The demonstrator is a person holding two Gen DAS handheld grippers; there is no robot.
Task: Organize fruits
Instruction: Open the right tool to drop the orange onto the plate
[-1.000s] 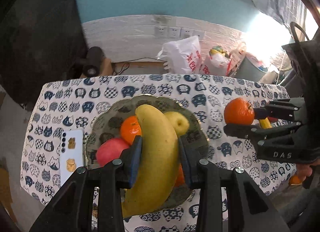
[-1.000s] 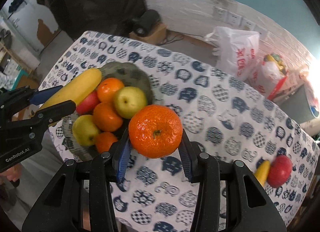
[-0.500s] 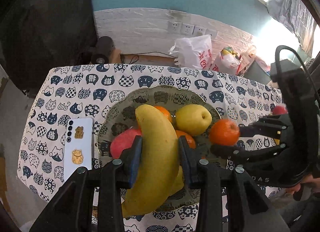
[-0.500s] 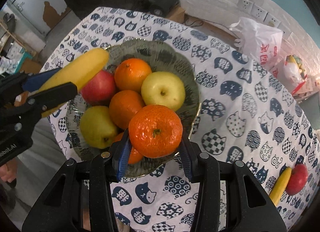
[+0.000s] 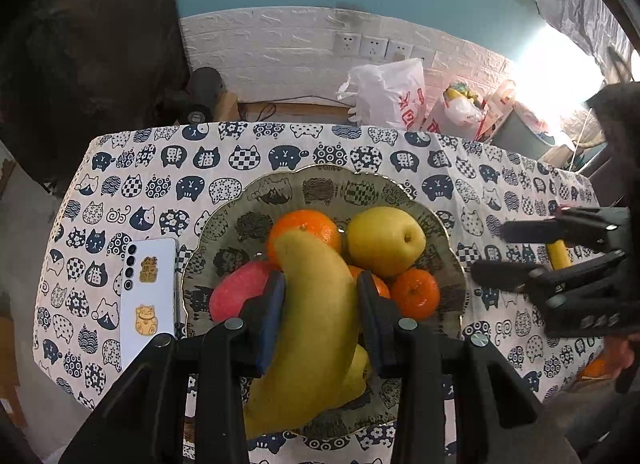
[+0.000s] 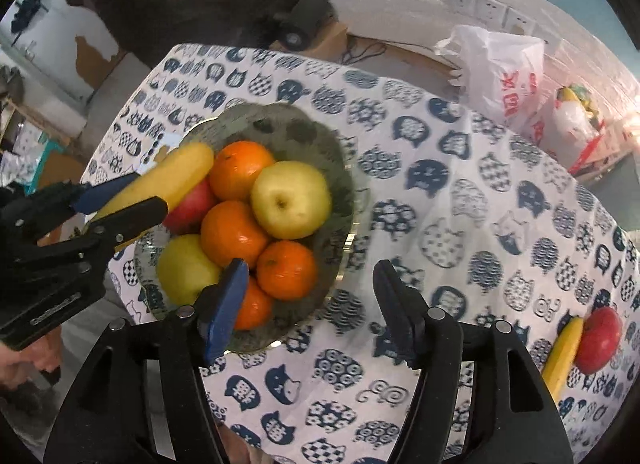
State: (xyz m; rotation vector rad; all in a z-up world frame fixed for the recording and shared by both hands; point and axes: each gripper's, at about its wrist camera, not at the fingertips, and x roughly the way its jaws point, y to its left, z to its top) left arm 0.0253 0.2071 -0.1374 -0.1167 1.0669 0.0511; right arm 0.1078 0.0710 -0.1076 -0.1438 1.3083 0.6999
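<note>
My left gripper [image 5: 320,304] is shut on a yellow banana [image 5: 316,320], held over the near-left side of the patterned glass bowl [image 5: 320,188]. The bowl holds oranges, two yellow pears and a red apple [image 5: 240,292]. My right gripper [image 6: 310,276] hovers at the bowl's near-right edge. Its jaws are opening and its pads touch nothing. The orange [image 6: 286,270] it was carrying lies in the bowl below them. In the left wrist view the right gripper [image 5: 488,251] is empty, right of the bowl. A second banana [image 6: 564,356] and a red apple [image 6: 600,340] lie on the cloth at far right.
A white phone [image 5: 150,300] lies on the cat-print tablecloth [image 6: 440,224], left of the bowl. White plastic bags [image 5: 388,96] stand beyond the table's far edge, by a brick wall with sockets. A hand [image 6: 24,360] holds the left gripper.
The right gripper carried the orange over the bowl, opened and dropped it in. The left gripper still grips the banana and has come nearer the bowl.
</note>
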